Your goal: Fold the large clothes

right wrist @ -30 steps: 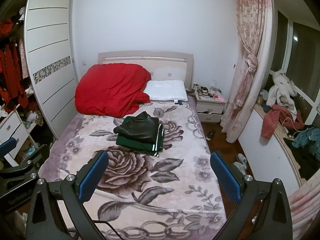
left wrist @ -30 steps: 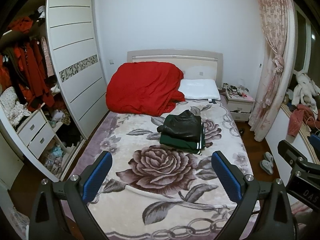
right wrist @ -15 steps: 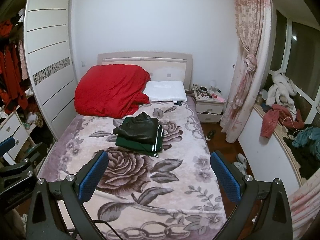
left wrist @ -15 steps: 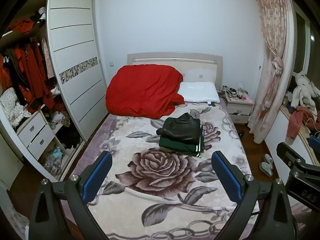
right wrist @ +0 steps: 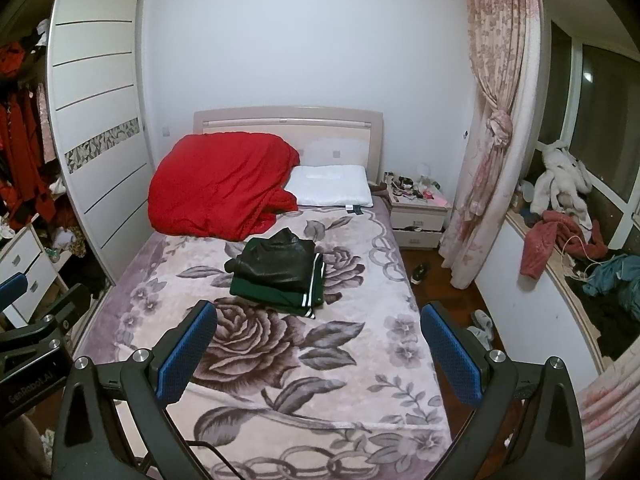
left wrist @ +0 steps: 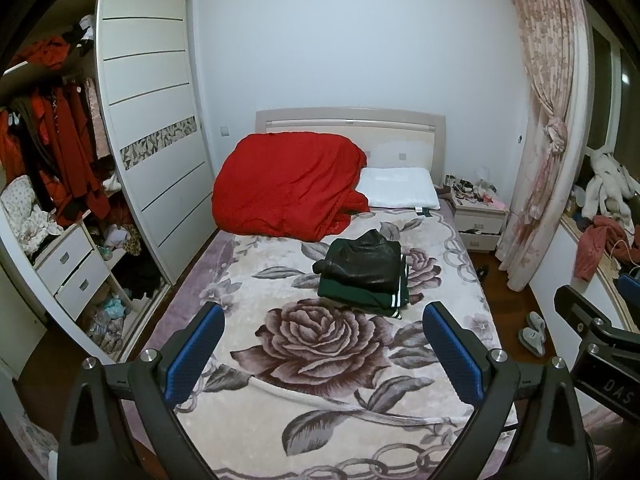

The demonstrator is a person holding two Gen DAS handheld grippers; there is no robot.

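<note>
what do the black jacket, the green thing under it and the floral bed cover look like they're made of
Black jacket: likely leather or faux leather; a dull sheen with soft highlights on its creases.
Green garment: matte knit, perhaps tracksuit fabric; no shine, white stripes along one edge.
Floral bed cover: plush fleece-like blanket; the surface looks fuzzy with a soft printed rose pattern. Exact fibres cannot be told.

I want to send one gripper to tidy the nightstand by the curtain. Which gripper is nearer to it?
Right. The right gripper hangs over the foot of the bed on the nightstand's side; the left gripper is on the wardrobe side, farther away.
</note>
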